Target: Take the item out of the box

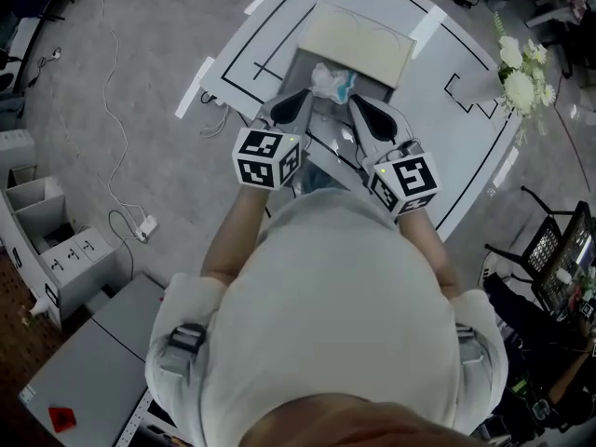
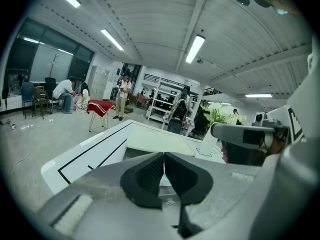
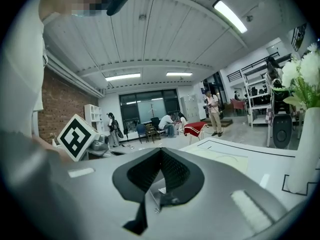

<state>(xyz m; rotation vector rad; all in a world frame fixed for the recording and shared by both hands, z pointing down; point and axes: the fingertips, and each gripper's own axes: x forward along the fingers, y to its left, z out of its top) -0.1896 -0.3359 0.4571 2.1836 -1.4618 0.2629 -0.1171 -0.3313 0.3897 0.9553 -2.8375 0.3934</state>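
Observation:
An open cardboard box (image 1: 307, 63) stands on the white table (image 1: 466, 147), its beige flap (image 1: 354, 40) folded back on the far side. A crumpled white and pale blue item (image 1: 331, 82) lies in the box opening. My left gripper (image 1: 303, 96) hovers at the box's near left, just short of the item, jaws shut and empty. My right gripper (image 1: 358, 102) is level with it at the near right, also shut on nothing. In the left gripper view the pads of the left gripper (image 2: 163, 156) meet over the flap (image 2: 155, 141). The right gripper (image 3: 161, 151) shows its pads touching too.
A vase of white flowers (image 1: 517, 68) stands at the table's far right corner. A power strip with cable (image 1: 140, 226) lies on the floor to the left, near white storage boxes (image 1: 56, 240). A chair (image 1: 559, 250) is to the right. People stand and sit far across the room (image 2: 122, 96).

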